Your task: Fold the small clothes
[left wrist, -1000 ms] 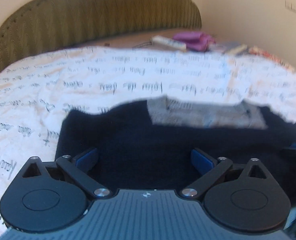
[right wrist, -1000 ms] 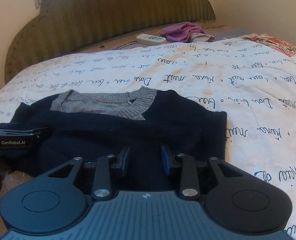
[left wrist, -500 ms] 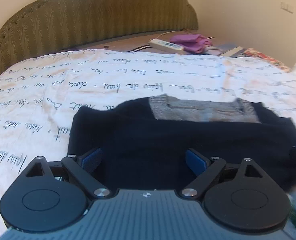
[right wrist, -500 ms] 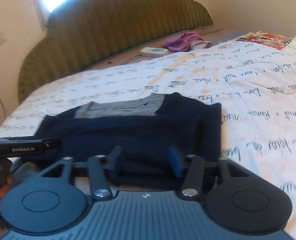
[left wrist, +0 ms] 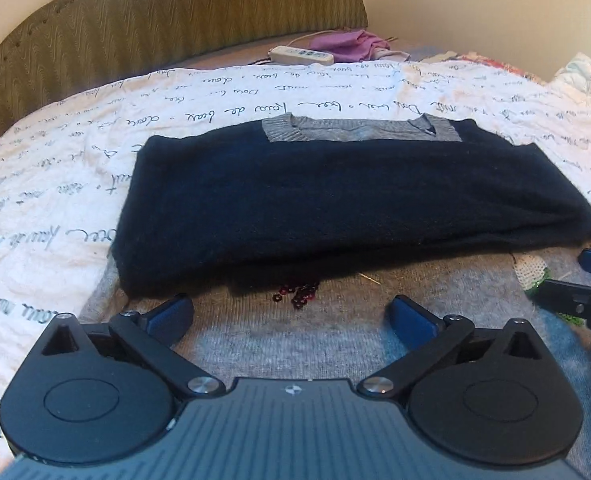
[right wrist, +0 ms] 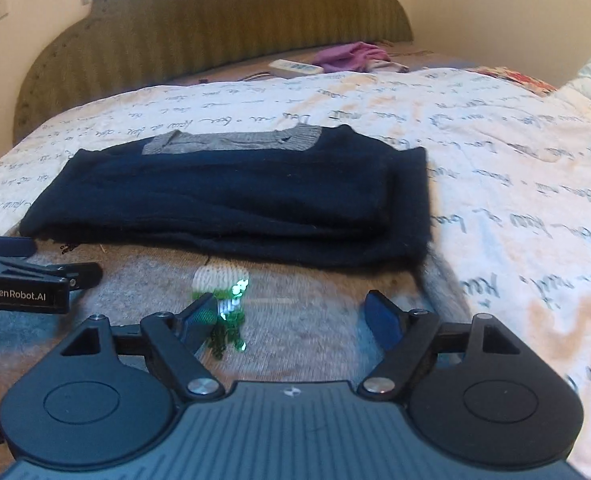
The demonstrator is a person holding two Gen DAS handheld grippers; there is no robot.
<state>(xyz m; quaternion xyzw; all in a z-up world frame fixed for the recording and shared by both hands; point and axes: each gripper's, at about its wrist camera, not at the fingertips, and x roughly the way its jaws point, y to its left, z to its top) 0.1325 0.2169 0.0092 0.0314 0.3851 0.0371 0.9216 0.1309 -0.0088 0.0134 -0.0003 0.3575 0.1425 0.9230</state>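
Note:
A folded dark navy sweater (left wrist: pixel 335 196) (right wrist: pixel 235 200) with a grey ribbed collar (left wrist: pixel 359 130) lies across the bed. Its near edge rests on a grey knit garment (left wrist: pixel 335 332) (right wrist: pixel 315 320) decorated with red beads (left wrist: pixel 297 294) and green sequins (right wrist: pixel 227 320). My left gripper (left wrist: pixel 289 316) hovers open over the grey garment, nothing between its fingers. My right gripper (right wrist: pixel 295 314) is open too, just above the same grey cloth, beside the sequins. Each gripper shows at the edge of the other's view.
A white quilt with black handwriting print (left wrist: pixel 75 184) (right wrist: pixel 515 168) covers the bed. An olive padded headboard (left wrist: pixel 175 20) stands behind. Near it lie a white power strip (left wrist: pixel 301 55) and a purple cloth (left wrist: pixel 347 44). Crumpled light bedding (left wrist: pixel 583 76) sits far right.
Both grippers pulled back toward the near edge and off the navy sweater, which now lies folded and flat. The right gripper's fingers spread wider. The grey garment has come into view.

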